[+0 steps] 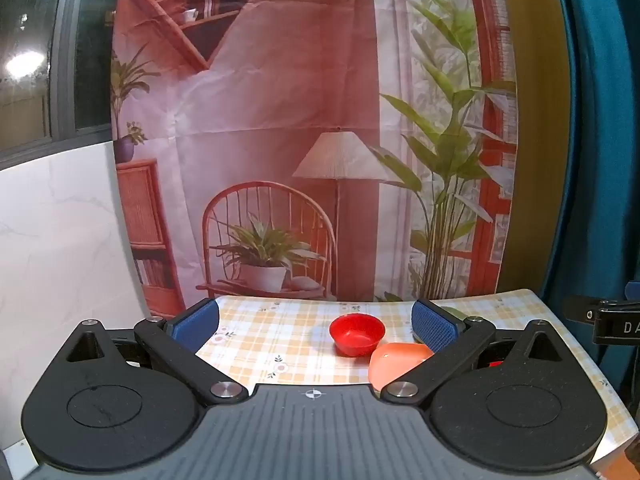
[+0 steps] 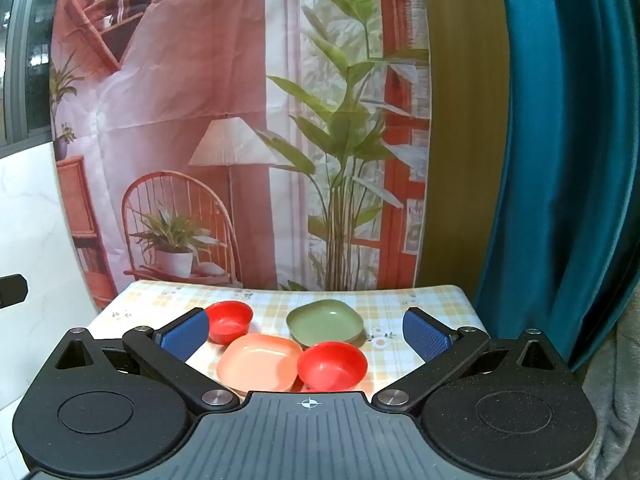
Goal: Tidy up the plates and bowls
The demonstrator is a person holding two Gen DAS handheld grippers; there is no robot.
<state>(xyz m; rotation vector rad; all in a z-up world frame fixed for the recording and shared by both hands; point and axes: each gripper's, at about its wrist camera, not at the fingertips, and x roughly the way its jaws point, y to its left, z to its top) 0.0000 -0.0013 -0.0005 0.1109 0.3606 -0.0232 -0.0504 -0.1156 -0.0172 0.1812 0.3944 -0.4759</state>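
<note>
Four dishes unsorted on the tabletop [image 2: 420, 300]; nothing grasped, approach step judged in hand.
Both grippers, left gripper [image 1: 316, 326] and right gripper [image 2: 306, 332], are held spread and empty. Nearest lies a red bowl [image 2: 332, 364] touching a pink plate [image 2: 260, 362]; beyond, a green plate [image 2: 325, 320] and second red bowl [image 2: 229, 320]. Matching bowls are likely to be nested next.

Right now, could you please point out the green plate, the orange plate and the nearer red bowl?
green plate [image 2: 325, 320]: right wrist view, inner floor.
orange plate [image 2: 260, 362]: right wrist view, inner floor.
nearer red bowl [image 2: 332, 365]: right wrist view, inside.
</note>
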